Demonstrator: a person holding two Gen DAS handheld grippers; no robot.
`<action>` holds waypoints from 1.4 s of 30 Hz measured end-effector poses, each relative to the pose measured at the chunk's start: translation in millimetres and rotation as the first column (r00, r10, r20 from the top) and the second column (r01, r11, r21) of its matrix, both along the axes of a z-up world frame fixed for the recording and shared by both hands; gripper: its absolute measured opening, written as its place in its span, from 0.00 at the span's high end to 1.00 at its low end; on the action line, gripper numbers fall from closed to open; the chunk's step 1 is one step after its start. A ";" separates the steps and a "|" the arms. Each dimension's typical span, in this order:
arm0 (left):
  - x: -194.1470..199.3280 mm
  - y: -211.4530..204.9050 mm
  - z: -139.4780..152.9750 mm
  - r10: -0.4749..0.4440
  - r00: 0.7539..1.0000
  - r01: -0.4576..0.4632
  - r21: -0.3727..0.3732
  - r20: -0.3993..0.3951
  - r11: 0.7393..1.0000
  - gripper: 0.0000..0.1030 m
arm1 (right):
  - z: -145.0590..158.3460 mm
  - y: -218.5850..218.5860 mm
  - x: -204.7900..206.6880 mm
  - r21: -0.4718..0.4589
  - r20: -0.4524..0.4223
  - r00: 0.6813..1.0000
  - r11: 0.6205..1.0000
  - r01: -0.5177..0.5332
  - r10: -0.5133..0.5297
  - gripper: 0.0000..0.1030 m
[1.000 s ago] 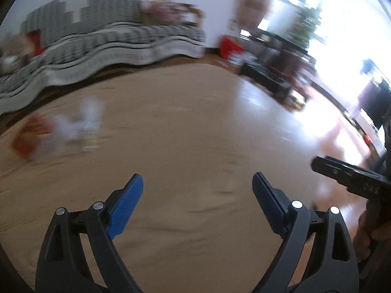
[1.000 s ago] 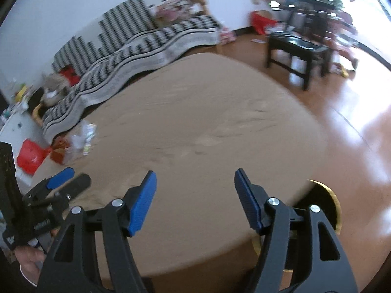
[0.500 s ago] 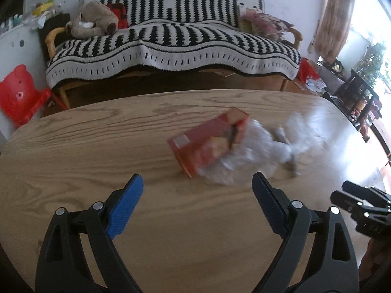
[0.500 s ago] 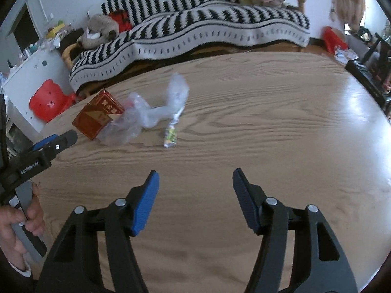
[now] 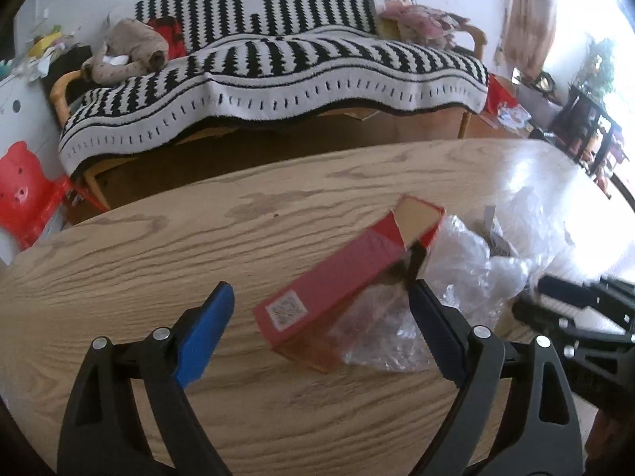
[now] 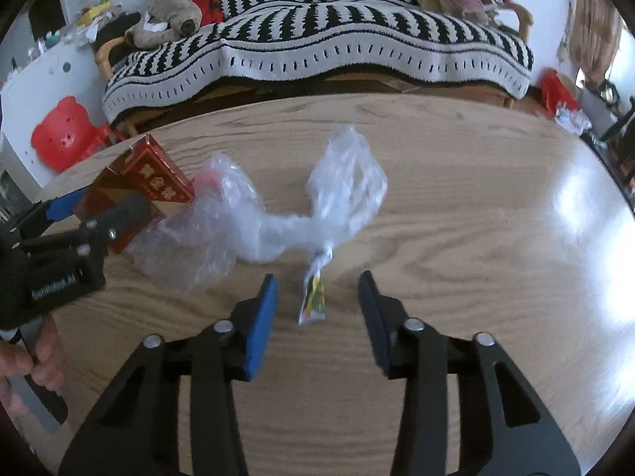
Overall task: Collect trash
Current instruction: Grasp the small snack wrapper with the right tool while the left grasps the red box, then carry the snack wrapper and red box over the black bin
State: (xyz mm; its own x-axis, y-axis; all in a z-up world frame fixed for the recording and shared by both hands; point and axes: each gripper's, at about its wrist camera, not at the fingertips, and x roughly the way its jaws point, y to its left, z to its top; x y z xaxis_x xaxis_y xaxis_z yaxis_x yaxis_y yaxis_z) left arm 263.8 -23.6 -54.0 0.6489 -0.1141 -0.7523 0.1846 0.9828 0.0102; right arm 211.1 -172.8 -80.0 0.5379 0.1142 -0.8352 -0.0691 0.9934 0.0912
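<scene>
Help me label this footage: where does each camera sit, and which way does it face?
Left wrist: sits on the left gripper, looking down across the table at the red box, sofa behind; its own open jaws and the right gripper show.
Right wrist: sits on the right gripper, looking down at the small packet; its jaws have just been closing, not yet touching it. The left gripper and hand show.
Shared: box, plastic bag, table, sofa.

White lettering "GenRobot.AI" on the black body of the left claw [image 6: 101, 214], at far left. Gold characters, unreadable, on the red carton [image 6: 154, 186]; a code label at its near end.
</scene>
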 end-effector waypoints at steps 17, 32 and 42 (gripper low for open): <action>-40.1 4.7 20.9 0.004 1.000 -0.005 -0.099 -0.005 0.995 0.77 | 15.7 -32.3 -42.3 0.031 0.004 1.000 0.999 0.021 -0.021 0.90; -135.0 -38.9 69.6 0.035 0.999 -0.032 -0.125 0.020 0.992 0.77 | 68.5 -91.9 -153.6 0.063 0.066 0.995 0.996 0.067 -0.072 0.90; -185.1 -172.7 59.0 -0.220 0.975 0.216 -0.130 -0.016 0.968 0.77 | 83.6 -188.1 -222.7 0.050 0.086 0.973 0.976 0.211 -0.215 0.90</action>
State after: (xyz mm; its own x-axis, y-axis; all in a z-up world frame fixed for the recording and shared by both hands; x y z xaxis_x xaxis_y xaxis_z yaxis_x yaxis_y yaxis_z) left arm 78.7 -196.3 5.0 0.5755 -0.3458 -0.7411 0.3929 0.9117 -0.1202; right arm -11.6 -360.9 3.6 0.6263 0.0211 -0.7793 0.1340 0.9818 0.1343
